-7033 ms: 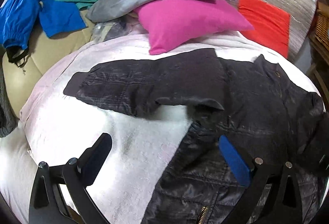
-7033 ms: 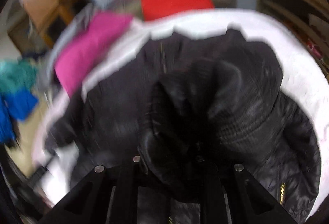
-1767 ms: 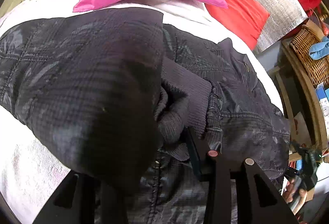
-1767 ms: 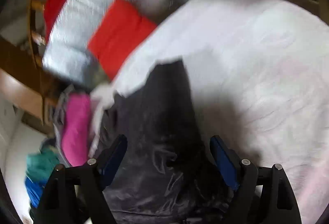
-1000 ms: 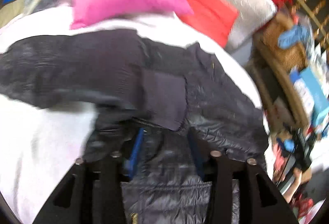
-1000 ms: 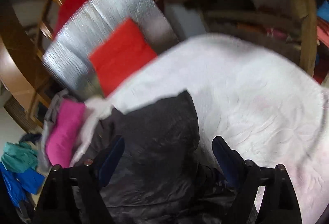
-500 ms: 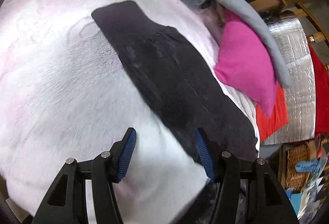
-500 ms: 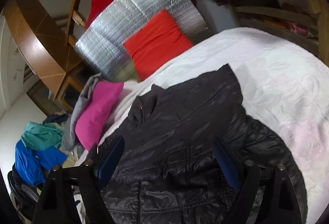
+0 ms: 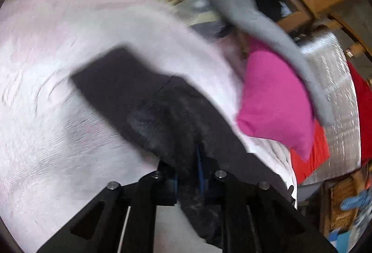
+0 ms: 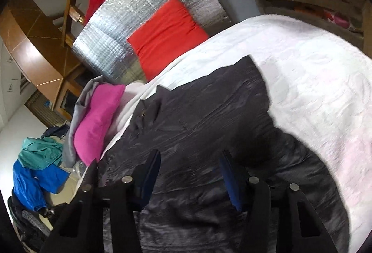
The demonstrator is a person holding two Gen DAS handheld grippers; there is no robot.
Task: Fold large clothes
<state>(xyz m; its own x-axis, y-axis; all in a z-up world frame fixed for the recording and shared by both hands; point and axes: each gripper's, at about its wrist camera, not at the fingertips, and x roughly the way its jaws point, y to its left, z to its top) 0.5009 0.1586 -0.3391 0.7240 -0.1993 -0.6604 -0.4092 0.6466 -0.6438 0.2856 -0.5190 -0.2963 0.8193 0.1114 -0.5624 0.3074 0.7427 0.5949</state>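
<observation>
A black quilted jacket (image 10: 209, 127) lies spread on a white blanket (image 10: 313, 81) over the bed. In the left wrist view one sleeve (image 9: 144, 99) stretches up and left across the blanket (image 9: 46, 55), its cuff at the far end. My left gripper (image 9: 188, 160) is shut on that sleeve near the shoulder; the fabric bunches between the blue pads. My right gripper (image 10: 190, 160) is open and empty just above the jacket's body, below the collar (image 10: 148, 109).
A pink pillow (image 9: 276, 99) and a grey garment (image 9: 255, 13) lie at the bed's head, with a red cushion (image 10: 165, 32) against a silver foil panel (image 10: 139, 9). Blue and teal clothes (image 10: 34, 164) lie at the left. A wooden shelf stands at the right.
My left gripper has closed on the jacket sleeve, which it straddled open half a second ago. My right gripper has moved lower and closer over the jacket body, still open.
</observation>
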